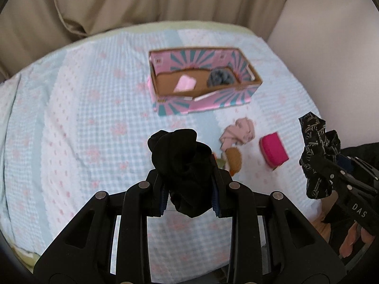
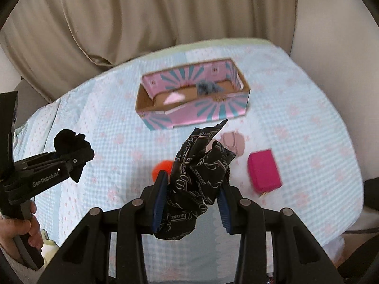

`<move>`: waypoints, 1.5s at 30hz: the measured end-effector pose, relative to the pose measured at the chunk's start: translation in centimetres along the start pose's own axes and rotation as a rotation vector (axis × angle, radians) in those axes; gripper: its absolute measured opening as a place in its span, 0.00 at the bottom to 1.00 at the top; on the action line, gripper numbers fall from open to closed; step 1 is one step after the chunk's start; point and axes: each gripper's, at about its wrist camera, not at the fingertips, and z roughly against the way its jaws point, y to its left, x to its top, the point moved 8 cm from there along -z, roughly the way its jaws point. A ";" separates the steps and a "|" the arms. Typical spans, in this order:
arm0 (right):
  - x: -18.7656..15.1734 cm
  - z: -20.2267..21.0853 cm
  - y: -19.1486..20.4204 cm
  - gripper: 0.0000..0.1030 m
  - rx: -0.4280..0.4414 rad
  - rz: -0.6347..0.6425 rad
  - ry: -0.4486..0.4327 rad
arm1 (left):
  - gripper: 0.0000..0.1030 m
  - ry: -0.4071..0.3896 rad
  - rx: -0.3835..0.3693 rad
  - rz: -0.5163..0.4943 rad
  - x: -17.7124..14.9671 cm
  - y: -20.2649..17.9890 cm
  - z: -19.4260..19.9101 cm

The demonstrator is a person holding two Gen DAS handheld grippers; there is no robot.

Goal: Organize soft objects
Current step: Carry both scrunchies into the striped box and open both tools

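My left gripper (image 1: 189, 189) is shut on a bunched black cloth (image 1: 182, 161) and holds it above the bed; it also shows in the right wrist view (image 2: 71, 158). My right gripper (image 2: 193, 198) is shut on a black patterned scarf (image 2: 199, 177), also seen in the left wrist view (image 1: 315, 151). A pink and teal cardboard box (image 1: 236, 97) lies open on the bed ahead, with a grey cloth (image 1: 219, 77) and a pale pink item (image 1: 184, 84) inside. A pink cloth (image 1: 239, 131), a magenta pouch (image 1: 273, 149) and a brown and orange soft thing (image 1: 233, 159) lie on the bed.
The bed has a light blue and white checked cover (image 1: 83, 118). Beige curtains (image 1: 142, 0) hang behind it and a pale wall (image 1: 331, 35) is on the right. An orange fluffy ball (image 2: 162, 168) lies just beyond my right gripper's left finger.
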 end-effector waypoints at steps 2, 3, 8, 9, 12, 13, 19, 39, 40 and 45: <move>0.8 1.2 -0.1 0.35 -0.003 0.004 -0.022 | 0.25 -0.020 -0.003 0.000 0.9 -0.4 0.7; 1.4 1.8 -0.1 0.35 -0.007 0.007 -0.032 | 0.25 -0.033 -0.006 0.002 1.5 -0.6 1.0; 4.1 3.6 -0.4 0.35 -0.007 0.017 -0.077 | 0.25 -0.083 -0.006 0.036 4.1 -1.2 2.4; 4.9 3.9 -0.4 0.35 -0.004 0.025 -0.087 | 0.25 -0.095 -0.003 0.043 4.7 -1.4 2.7; 7.5 4.6 -0.8 0.35 0.009 0.047 -0.107 | 0.25 -0.124 0.019 0.055 6.9 -2.2 3.4; 8.3 4.8 -0.8 0.35 0.019 0.053 -0.112 | 0.25 -0.133 0.026 0.067 7.8 -2.5 3.5; 14.6 4.3 -1.6 0.35 0.055 0.124 -0.106 | 0.25 -0.138 0.052 0.123 12.8 -3.4 2.4; 26.0 -13.8 -4.4 0.35 0.165 0.141 0.241 | 0.25 0.132 0.109 0.171 23.4 -0.6 -17.8; 25.9 -15.0 -4.4 0.35 0.165 0.134 0.261 | 0.25 0.151 0.111 0.169 23.2 -0.2 -19.0; 25.0 -21.3 -4.7 0.35 0.184 0.039 0.383 | 0.25 0.260 0.091 0.182 21.6 1.1 -25.3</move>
